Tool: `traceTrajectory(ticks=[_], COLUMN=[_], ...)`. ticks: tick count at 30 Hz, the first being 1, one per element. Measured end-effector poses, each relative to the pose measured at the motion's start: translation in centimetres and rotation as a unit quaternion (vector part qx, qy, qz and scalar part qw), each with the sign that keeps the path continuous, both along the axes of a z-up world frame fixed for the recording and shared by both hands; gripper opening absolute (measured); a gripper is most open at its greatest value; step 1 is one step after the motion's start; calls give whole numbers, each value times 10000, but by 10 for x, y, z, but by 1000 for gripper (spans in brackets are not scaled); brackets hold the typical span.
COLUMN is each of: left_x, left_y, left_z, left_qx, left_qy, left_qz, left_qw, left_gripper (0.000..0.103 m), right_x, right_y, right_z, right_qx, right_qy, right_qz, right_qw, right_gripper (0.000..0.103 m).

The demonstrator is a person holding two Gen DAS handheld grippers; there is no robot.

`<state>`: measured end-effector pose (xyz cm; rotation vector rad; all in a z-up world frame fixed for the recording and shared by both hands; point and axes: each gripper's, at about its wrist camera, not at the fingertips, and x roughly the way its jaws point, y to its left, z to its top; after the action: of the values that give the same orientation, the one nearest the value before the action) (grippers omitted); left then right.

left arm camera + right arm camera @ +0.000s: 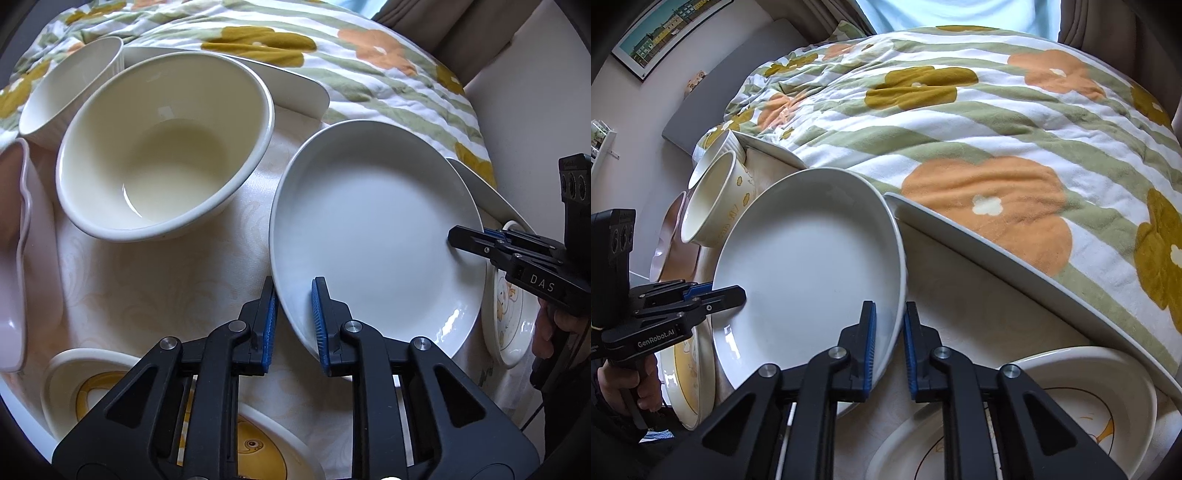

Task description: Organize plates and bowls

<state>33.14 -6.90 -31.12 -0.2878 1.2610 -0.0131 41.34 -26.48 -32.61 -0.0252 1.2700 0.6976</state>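
Note:
A plain white plate (373, 236) is held between both grippers, tilted over the table. My left gripper (293, 317) is shut on its near-left rim; it also shows in the right wrist view (713, 291). My right gripper (890, 343) is shut on the plate's (809, 277) opposite rim, and shows in the left wrist view (469, 236). A large cream bowl (162, 147) stands left of the plate, a smaller ribbed bowl (70, 88) behind it. Yellow-patterned dishes (74, 384) lie under my left gripper.
A white tray (295, 92) carries the dishes on a flowered quilt (997, 147). A pink wavy-rimmed dish (14, 251) is at far left. A cartoon-printed plate (509, 317) lies under the right gripper. Two white dishes (1108, 398) lie below my right gripper.

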Motion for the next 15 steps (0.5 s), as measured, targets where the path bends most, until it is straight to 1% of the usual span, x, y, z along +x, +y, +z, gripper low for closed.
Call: traceTrajectory(ticks=[6, 9, 11, 15], left_x=[0, -5, -10, -25], left_y=[-5, -8, -10, -8], left_z=[5, 16, 24, 42], left_qx=[29, 78, 166, 148], left_qy=[-47, -182, -301, -511], left_qz=[13, -13, -87, -111], left_qw=[10000, 9998, 9994, 9985], left_gripper=[16, 16, 16, 16], right_x=[-1, -7, -12, -29], right_y=[-7, -8, -11, -13], right_z=[4, 11, 19, 38], right_qx=[145, 131, 212, 237], right_qy=[19, -51, -148, -359], right_qz=[-158, -223, -276, -333], right_qw=[9998, 9997, 9993, 9985], right_gripper=[13, 13, 14, 14])
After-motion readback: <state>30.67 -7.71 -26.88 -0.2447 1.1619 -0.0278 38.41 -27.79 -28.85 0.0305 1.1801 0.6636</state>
